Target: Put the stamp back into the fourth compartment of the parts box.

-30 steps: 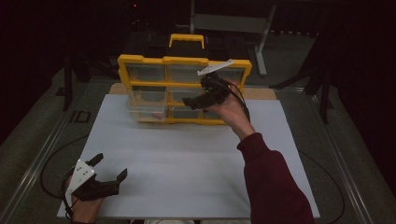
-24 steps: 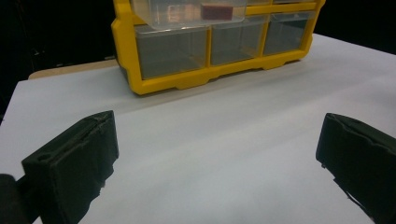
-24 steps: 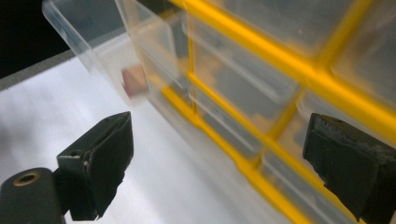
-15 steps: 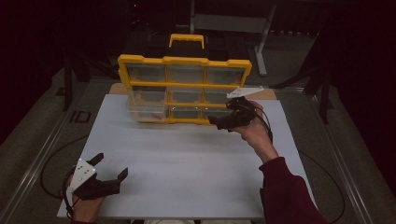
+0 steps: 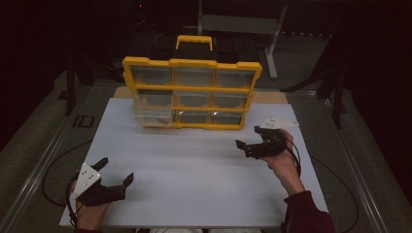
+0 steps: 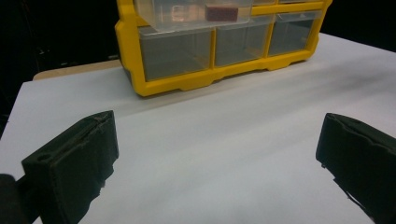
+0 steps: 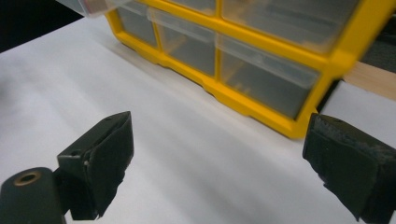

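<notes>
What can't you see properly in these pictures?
- The small reddish thing in the pulled-out drawer: left gripper view, cut off by the top edge; too small in the high view.
- What the other drawers of the yellow box hold: cloudy fronts, dim light.
- The floor around the table: too dark.

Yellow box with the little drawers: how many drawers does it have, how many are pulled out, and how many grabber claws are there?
Drawers in the yellow box: 9
Pulled-out drawer: 1
Grippers: 2, left gripper and right gripper
Total things: 12 (1 box, 9 drawers, 2 grippers)
</notes>
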### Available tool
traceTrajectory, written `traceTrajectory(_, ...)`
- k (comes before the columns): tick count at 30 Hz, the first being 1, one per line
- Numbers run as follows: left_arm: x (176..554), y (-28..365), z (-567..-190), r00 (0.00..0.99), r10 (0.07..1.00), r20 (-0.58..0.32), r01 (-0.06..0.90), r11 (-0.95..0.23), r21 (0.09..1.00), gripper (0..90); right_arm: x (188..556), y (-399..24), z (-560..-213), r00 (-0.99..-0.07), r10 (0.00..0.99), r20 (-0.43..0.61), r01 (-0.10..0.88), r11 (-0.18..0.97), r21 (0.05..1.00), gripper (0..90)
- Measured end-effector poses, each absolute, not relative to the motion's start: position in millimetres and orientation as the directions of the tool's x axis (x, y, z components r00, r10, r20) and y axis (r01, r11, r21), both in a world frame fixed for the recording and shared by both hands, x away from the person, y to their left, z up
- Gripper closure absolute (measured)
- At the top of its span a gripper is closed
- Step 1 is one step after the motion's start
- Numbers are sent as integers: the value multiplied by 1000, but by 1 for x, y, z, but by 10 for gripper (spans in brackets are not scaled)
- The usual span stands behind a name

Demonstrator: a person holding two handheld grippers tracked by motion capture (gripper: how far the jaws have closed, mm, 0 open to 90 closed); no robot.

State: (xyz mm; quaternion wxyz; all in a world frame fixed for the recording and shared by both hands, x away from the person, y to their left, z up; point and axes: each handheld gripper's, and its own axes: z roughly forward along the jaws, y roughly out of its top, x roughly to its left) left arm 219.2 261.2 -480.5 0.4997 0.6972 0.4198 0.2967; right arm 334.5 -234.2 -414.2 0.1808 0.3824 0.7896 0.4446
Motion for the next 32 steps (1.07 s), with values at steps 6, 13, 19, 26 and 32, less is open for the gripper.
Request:
traceTrajectory(6, 221, 260, -480, 477, 879, -7, 288, -148, 946, 0, 305, -253, -436, -629, 775, 61, 423, 275, 863, 90)
traceTrajectory(13, 222, 260, -482, 482, 876, -23, 297, -139, 945, 0, 276, -271, -464, -596, 800, 67, 412, 233, 881, 93)
traceTrajectory(19, 224, 258, -483, 492, 870, -20, 302, -149, 942, 0, 259, -283, -472, -574, 815, 73, 373, 181, 910, 94)
traceTrajectory(26, 224, 257, -482, 493, 870, -15, 294, -151, 944, 0, 238, -290, -480, -539, 841, 48, 300, 139, 944, 95)
traceTrajectory(32, 223, 259, -484, 481, 877, -13, 300, -150, 942, 0, 232, -292, -479, -520, 853, 42, 278, 122, 953, 94)
